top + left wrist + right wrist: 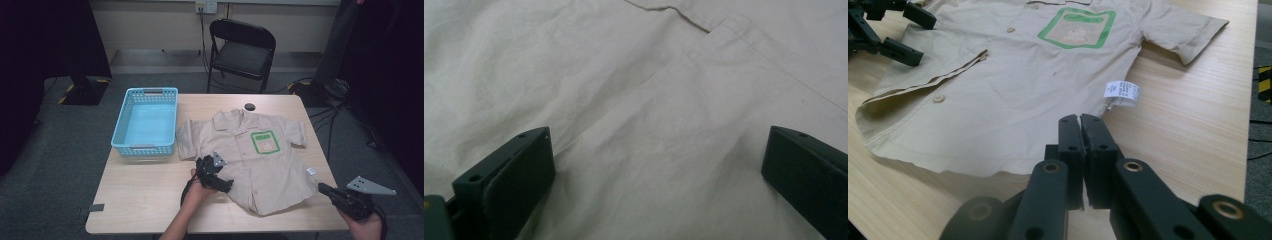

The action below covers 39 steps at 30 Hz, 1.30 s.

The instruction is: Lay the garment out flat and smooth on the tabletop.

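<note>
Carpeted room, black folding chair [242, 50] behind a light wooden table [145, 195]. Beige short-sleeved shirt [255, 160] lies flat, front up, across the table's right half, collar toward the far edge, hem toward the near right corner; green-bordered patch [264, 142] on the chest. White care label [1121, 93] sticks out from the shirt's side seam onto bare wood. Blue plastic basket [146, 121] at the far left corner, just beside the shirt's sleeve. Small dark round thing [249, 106] at the far edge by the collar, can't tell what.

Left gripper [216, 176] rests at the shirt's left side near the table's middle, jaws spread wide over the cloth, nothing pinched. Right gripper [1081, 122] sits at the near right corner, jaws pressed together and empty, tips just short of the shirt's hem, close to the label.
</note>
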{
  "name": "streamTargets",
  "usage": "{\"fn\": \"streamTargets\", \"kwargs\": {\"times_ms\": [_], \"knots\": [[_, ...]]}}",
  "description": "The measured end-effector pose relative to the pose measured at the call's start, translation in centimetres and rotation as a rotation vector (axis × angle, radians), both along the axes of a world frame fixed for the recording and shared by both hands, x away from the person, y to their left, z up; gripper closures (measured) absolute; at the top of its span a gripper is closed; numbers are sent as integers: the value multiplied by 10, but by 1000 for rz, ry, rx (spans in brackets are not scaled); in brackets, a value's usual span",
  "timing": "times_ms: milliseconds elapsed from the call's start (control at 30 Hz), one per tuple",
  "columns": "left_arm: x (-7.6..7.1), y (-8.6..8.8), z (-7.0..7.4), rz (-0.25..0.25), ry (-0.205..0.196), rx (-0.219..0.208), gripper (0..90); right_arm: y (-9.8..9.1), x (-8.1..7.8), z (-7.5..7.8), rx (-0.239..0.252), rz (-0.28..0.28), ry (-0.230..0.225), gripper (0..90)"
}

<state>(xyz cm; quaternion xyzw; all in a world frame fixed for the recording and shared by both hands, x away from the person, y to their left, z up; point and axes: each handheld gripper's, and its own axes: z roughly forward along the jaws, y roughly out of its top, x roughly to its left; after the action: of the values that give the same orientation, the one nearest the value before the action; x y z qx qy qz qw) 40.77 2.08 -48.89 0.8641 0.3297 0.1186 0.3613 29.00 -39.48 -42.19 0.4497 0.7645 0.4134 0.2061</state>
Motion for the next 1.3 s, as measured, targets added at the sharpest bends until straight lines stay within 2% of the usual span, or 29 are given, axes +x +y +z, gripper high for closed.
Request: {"fn": "streamTargets", "kwargs": {"times_ms": [200, 233, 400, 433, 533, 667, 833, 967, 1067, 1233, 1300], "knots": [[0, 0, 0, 0, 0, 0, 0, -6, -6, 6, 13, -17, -18, 783], [0, 0, 0, -1, 0, 0, 0, -7, -6, 6, 16, -17, -20, 739], [0, 0, 0, -2, 0, 0, 0, -2, 6, 5, 16, -19, -8, 636], [0, 0, 0, -3, 0, 0, 0, -1, 10, 4, 15, -16, -10, 589], [0, 0, 0, -3, 0, 1, 0, 4, 22, 2, 14, -12, -3, 542], [0, 0, 0, -3, 0, 0, 0, 13, 44, -3, 14, -1, 11, 417], [0, 0, 0, -3, 0, 0, 0, 31, 71, -8, 16, 26, 2, 289], [0, 0, 0, -4, 1, 0, 0, 46, 88, -16, -7, 60, 14, 202], [0, 0, 0, -4, 0, 0, 0, 51, 99, -23, -24, 51, 25, 109], [0, 0, 0, -4, 0, 0, 0, 56, 115, -33, -27, 51, 48, 77], [0, 0, 0, -4, 0, 0, 0, 58, 120, -36, -31, 59, 41, 74]]}}
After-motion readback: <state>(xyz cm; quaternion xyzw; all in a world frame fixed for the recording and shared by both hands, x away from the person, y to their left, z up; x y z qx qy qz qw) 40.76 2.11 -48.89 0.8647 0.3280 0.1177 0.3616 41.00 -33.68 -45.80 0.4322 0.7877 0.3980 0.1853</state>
